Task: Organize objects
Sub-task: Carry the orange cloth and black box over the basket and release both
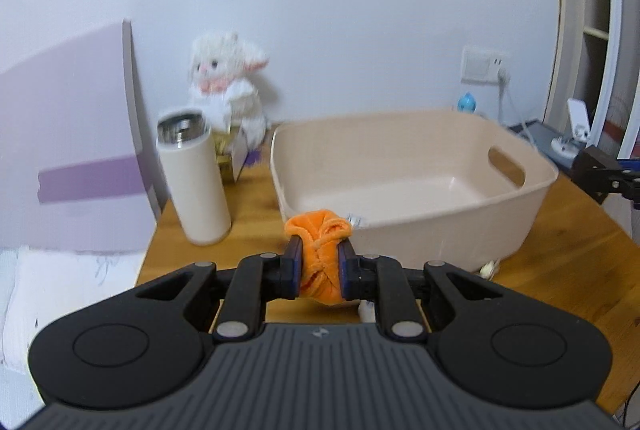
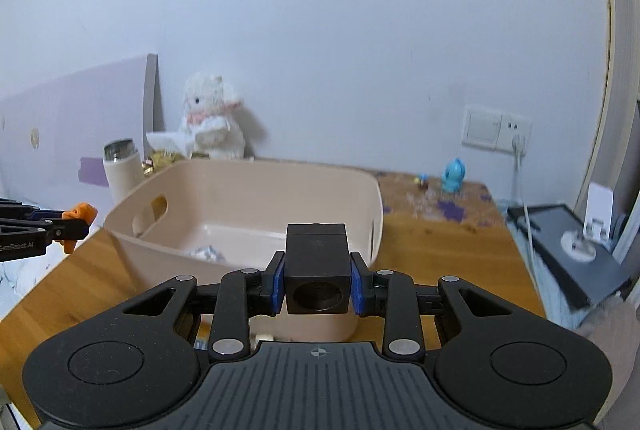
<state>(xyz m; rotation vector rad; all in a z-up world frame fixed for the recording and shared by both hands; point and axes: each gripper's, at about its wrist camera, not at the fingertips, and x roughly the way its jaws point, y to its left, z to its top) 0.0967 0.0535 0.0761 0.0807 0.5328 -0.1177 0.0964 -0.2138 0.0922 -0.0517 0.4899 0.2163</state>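
Note:
My left gripper (image 1: 319,262) is shut on an orange velvet scrunchie (image 1: 320,254) and holds it above the table, just in front of the near left rim of a beige plastic bin (image 1: 420,226). My right gripper (image 2: 317,280) is shut on a black cube (image 2: 316,270) with a round hole in its near face, held at the near rim of the same bin (image 2: 240,185). A small silvery crumpled item (image 2: 206,253) lies on the bin floor. The left gripper with the scrunchie (image 2: 82,213) shows at the left edge of the right wrist view.
A white flask (image 1: 192,177) with a steel top stands left of the bin. A white plush lamb (image 1: 228,85) sits on a box by the wall. A blue figurine (image 2: 454,175) stands at the back right. A purple headboard (image 1: 72,133) and bed lie left of the wooden table (image 1: 560,270).

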